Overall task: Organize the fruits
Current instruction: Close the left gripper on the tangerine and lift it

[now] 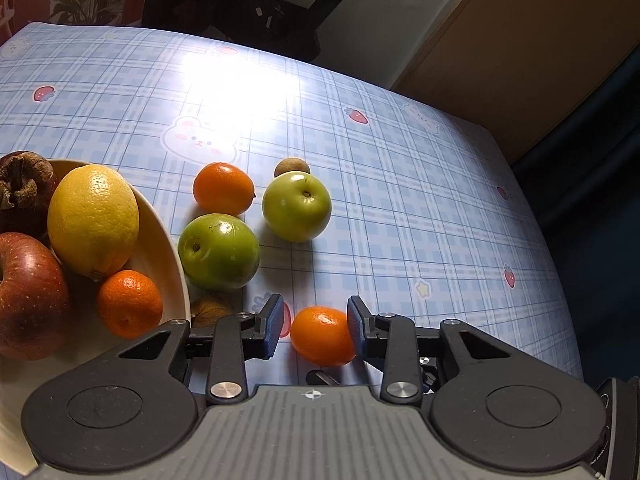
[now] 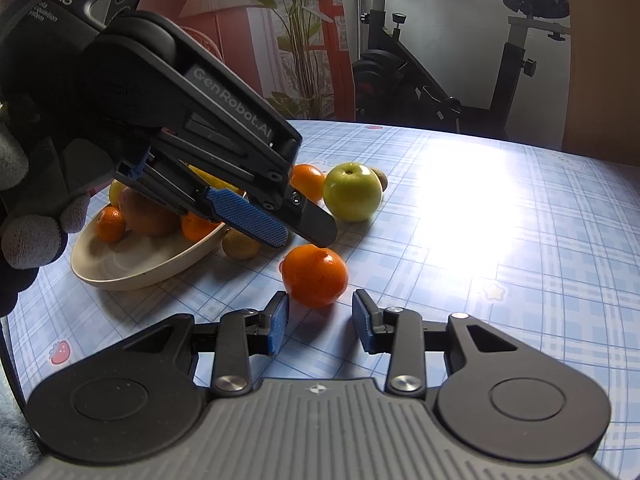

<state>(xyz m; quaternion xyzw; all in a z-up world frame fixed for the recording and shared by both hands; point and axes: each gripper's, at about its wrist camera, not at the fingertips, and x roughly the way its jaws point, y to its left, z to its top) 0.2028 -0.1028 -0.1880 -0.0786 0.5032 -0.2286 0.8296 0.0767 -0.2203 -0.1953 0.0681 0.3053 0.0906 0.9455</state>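
Left gripper (image 1: 314,326): fingers spread wide, straddling a tangerine (image 1: 322,335); the right pad looks to touch the fruit's side, the left pad stands apart from it, so nothing is clamped. In the right wrist view this gripper (image 2: 298,226) slants down from the upper left, its tips just above the same tangerine (image 2: 315,275).
Right gripper (image 2: 320,322): fingers wide, holding nothing; the tangerine sits on the cloth just beyond the tips, nearer the left blue pad (image 2: 279,326).
Table (image 1: 400,184): covered with a blue plaid cloth printed with strawberries and rabbits; strong glare near the far edge.
Bowl (image 1: 176,264): cream, shallow, near the table's left edge; its front half is bare in the right wrist view (image 2: 132,264).
In the bowl: a lemon (image 1: 94,218), a red apple (image 1: 30,296), a small tangerine (image 1: 130,304) against the rim, and a dark fruit with a dried calyx (image 1: 22,184) at the back.
Beside the bowl: a green apple (image 1: 218,250) close by the rim, a brown fruit (image 1: 210,310) tucked by the rim, partly hidden.
Farther toward the table's middle: a second green apple (image 1: 297,206), stem up, with a small brown round fruit (image 1: 292,167) touching it behind, and another tangerine (image 1: 223,188) just to its left.
Background: an exercise bike (image 2: 460,60) and a leafy houseplant (image 2: 300,32) past the far edge.
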